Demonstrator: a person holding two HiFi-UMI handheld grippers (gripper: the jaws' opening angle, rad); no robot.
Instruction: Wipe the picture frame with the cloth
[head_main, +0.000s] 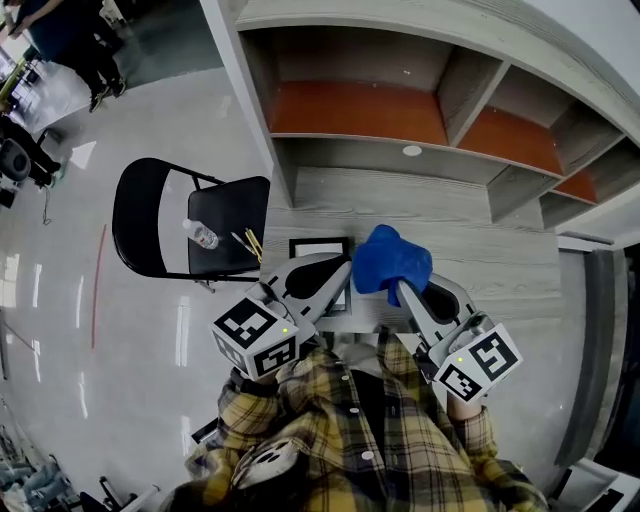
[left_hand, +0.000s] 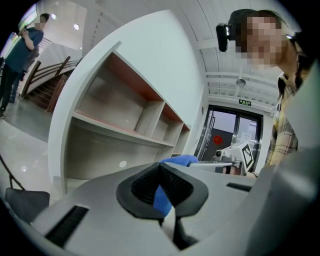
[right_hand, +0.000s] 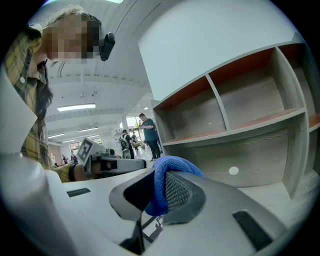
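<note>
**Tabletop** (head_main: 490, 262): grey wood-grain surface, with an open shelf unit (head_main: 420, 150) rising from its far edge.

**Picture frame** (head_main: 318, 243): dark-rimmed with a pale centre, lying flat near the left end of the tabletop, close to the near edge. Its near half is covered in the head view by the left gripper.

**Cloth** (head_main: 390, 258): blue and bunched into a rounded lump. It is held up over the tabletop just right of the picture frame, and its left side overlaps the frame's right rim in the head view. Whether cloth and frame touch cannot be told.

**Right gripper** (head_main: 402, 288): clamped on the cloth. In the right gripper view a fold runs over the fingertips and down between the black ribbed pads (right_hand: 176, 192).

**Left gripper** (head_main: 343, 270): angled in from the left, with its tip against the cloth's left side. In the left gripper view the jaws stand nearly together, a blue sliver of cloth fills the narrow gap between the pads, and more cloth shows just above the tips.

**Person**: plaid shirt (head_main: 350, 435), holding both grippers in front of the chest at the near edge.

**Folding chair** (head_main: 140, 215): black, on the glossy floor off the left edge of the tabletop. A clear bottle (head_main: 202, 235) and some thin yellow sticks (head_main: 250, 242) lie on its seat.
</note>
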